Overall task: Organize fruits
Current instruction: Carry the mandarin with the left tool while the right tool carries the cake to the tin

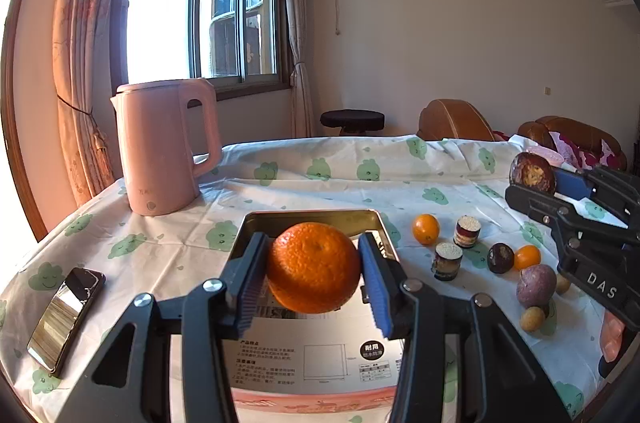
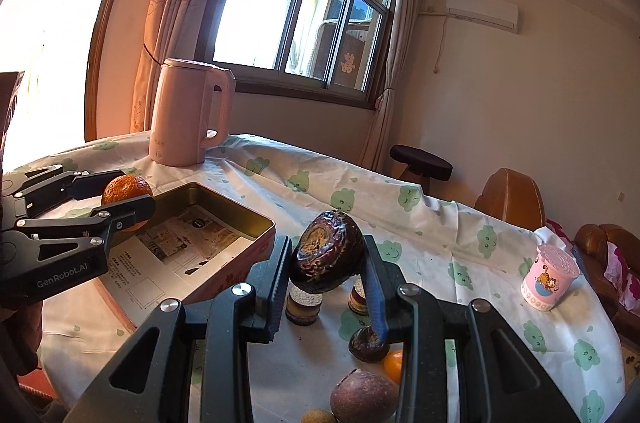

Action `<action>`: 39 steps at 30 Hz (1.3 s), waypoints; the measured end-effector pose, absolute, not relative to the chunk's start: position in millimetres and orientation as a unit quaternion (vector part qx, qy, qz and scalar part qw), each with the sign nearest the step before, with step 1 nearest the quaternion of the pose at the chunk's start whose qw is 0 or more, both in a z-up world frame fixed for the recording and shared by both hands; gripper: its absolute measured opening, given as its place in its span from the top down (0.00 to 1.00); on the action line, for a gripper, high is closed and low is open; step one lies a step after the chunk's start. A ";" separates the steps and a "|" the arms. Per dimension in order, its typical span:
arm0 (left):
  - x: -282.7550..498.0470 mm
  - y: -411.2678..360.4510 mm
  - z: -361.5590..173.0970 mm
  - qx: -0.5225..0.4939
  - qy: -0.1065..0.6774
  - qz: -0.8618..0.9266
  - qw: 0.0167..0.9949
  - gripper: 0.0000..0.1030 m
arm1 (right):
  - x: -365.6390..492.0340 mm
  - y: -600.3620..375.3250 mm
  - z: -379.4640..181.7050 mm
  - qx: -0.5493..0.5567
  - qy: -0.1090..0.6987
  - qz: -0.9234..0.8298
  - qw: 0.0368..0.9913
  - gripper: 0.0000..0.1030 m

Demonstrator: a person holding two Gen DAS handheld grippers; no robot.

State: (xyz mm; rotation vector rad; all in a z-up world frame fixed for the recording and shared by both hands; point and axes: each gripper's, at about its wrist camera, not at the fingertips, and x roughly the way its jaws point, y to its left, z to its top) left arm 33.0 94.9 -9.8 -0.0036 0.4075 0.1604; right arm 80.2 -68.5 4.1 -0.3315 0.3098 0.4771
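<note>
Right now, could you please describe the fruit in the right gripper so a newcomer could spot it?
Start at the tin tray on the table. Right of it, the right gripper holds a dark fruit above the loose fruit. It is wrinkled, purple-brown, with a tan patch.

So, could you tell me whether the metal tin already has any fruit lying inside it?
No, the tin holds only a printed paper sheet, while the orange is held above it in the left gripper.
</note>
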 end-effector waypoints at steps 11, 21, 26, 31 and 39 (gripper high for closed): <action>45.1 115.5 -8.9 -0.001 0.216 0.093 0.972 0.54 | 91.8 -31.6 10.0 -0.188 0.148 0.254 0.937 0.65; 55.4 134.7 -12.0 -0.006 0.235 0.104 0.966 0.54 | 101.4 1.3 5.5 -0.195 0.159 0.275 0.928 0.65; 61.3 141.5 -12.5 -0.008 0.242 0.107 0.964 0.54 | 108.5 16.1 -2.8 -0.199 0.172 0.282 0.923 0.65; 67.1 146.6 -14.5 -0.008 0.250 0.109 0.962 0.54 | 116.2 26.9 -11.4 -0.204 0.184 0.285 0.918 0.65; 74.9 153.0 -22.8 -0.012 0.273 0.115 0.955 0.54 | 130.1 37.7 -24.8 -0.193 0.224 0.304 0.906 0.65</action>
